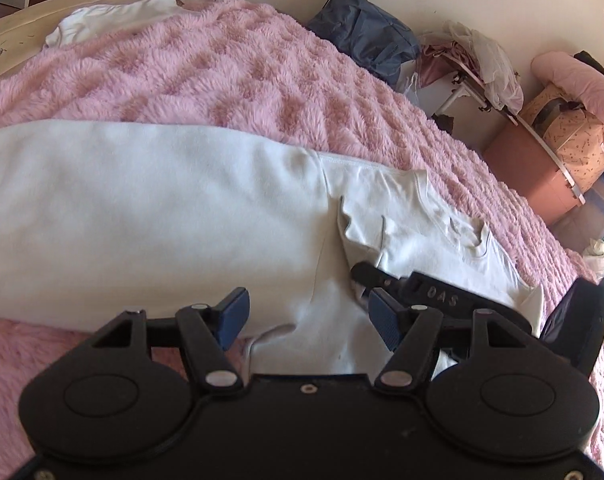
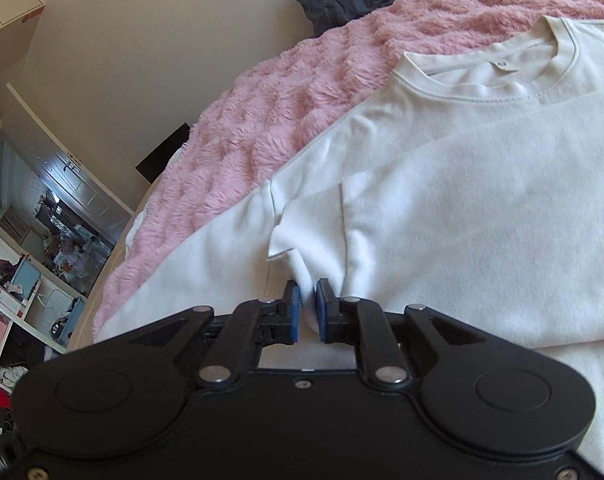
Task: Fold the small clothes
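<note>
A white long-sleeved cotton sweatshirt (image 2: 461,216) lies partly folded across a fluffy pink plush blanket (image 2: 262,120), its ribbed round collar (image 2: 541,68) toward one o'clock in the right wrist view. The right gripper (image 2: 309,308) pinches a white fold (jaws nearly together). The left gripper (image 1: 307,320) hangs released over the cloth (image 1: 142,208), with the right gripper's black finger (image 1: 421,292) at three o'clock.
</note>
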`<state>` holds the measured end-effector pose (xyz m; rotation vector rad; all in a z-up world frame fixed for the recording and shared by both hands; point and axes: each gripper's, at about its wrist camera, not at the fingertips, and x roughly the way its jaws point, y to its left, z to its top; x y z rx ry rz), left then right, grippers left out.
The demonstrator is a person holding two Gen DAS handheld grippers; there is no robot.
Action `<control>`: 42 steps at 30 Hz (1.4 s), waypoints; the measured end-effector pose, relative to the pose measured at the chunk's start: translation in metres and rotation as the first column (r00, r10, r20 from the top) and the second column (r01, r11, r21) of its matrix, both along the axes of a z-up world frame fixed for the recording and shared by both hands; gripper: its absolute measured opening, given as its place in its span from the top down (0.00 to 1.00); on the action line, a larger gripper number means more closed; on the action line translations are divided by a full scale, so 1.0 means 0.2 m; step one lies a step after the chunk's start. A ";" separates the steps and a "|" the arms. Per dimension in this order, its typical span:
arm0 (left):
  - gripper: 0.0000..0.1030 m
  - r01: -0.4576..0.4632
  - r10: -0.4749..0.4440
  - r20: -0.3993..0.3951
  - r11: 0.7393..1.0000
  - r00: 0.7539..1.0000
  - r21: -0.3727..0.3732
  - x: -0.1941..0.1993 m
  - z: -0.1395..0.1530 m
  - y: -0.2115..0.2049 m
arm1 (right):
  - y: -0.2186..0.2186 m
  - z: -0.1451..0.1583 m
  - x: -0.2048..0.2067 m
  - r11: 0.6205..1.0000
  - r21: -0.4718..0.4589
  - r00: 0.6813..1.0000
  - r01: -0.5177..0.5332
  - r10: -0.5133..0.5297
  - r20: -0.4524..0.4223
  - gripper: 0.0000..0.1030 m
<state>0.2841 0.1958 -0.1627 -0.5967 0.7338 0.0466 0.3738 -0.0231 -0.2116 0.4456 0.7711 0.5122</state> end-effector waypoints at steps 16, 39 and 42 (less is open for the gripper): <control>0.41 0.122 -0.122 0.009 0.988 0.993 -0.099 0.53 -0.14 -0.07 | -0.88 0.31 -0.23 0.958 -0.200 0.970 0.204 -0.170 0.175 0.42; 1.00 0.003 0.021 0.145 0.986 0.989 -0.164 0.22 0.00 -0.03 | -1.25 0.14 -0.25 0.869 -0.315 0.924 0.383 -0.361 0.126 0.43; 1.00 -0.080 0.102 0.154 0.986 0.983 -0.146 0.11 -0.01 0.00 | -1.27 0.12 -0.25 0.863 -0.322 0.921 0.390 -0.372 0.118 0.43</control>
